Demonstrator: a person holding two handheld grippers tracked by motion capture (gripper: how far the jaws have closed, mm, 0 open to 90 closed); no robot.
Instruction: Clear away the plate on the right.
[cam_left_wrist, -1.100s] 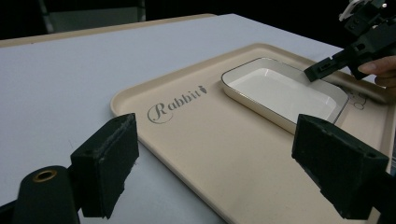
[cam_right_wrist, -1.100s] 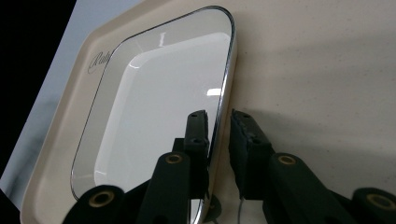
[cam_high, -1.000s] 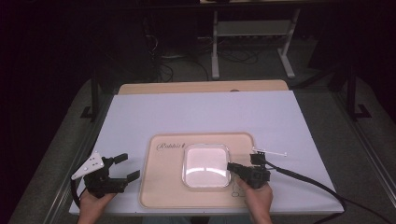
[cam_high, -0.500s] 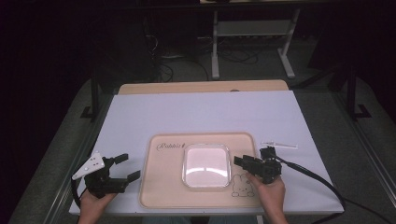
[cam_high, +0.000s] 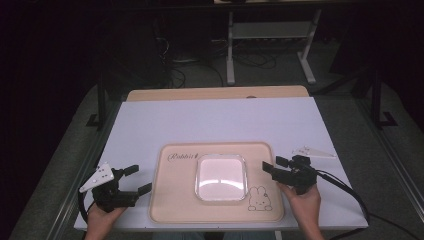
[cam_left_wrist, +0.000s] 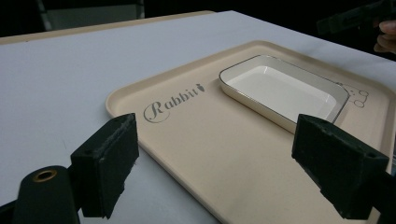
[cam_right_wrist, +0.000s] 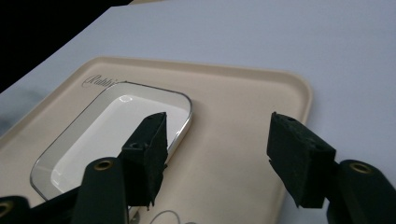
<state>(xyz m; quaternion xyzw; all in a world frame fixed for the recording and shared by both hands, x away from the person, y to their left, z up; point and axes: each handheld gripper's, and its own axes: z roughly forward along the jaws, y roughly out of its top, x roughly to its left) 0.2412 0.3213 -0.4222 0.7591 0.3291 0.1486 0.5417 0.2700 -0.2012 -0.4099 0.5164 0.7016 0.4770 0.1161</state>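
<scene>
A white desk (cam_high: 215, 122) is seen in the high view, with a beige tray (cam_high: 172, 200) laid on its near half. The tray is marked "Rabbit" in script at its far left corner and carries a small rabbit drawing (cam_high: 257, 199) at its near right corner. A white square dish (cam_high: 220, 176) with a thin dark rim is seated on the tray, about at its middle, and is found empty.

The left claw (cam_high: 135, 180) is held by the left hand (cam_high: 102, 216) just beside the tray's left edge, over the desk surface. Its 2 jaws are set well apart and nothing is gripped between them. In the left gripper view, the tray (cam_left_wrist: 224, 154) and dish (cam_left_wrist: 285, 91) are seen beyond the spread jaws.

The right claw (cam_high: 275, 164) is held by the right hand (cam_high: 302, 205) at the tray's right edge, pointed toward the dish. Its jaws are likewise parted and nothing is held. In the right gripper view, the dish (cam_right_wrist: 112, 135) lies behind the left jaw.

A grey 3-cornered plate (cam_high: 312, 151) is noted lying on the desk, just beyond the right claw.
</scene>
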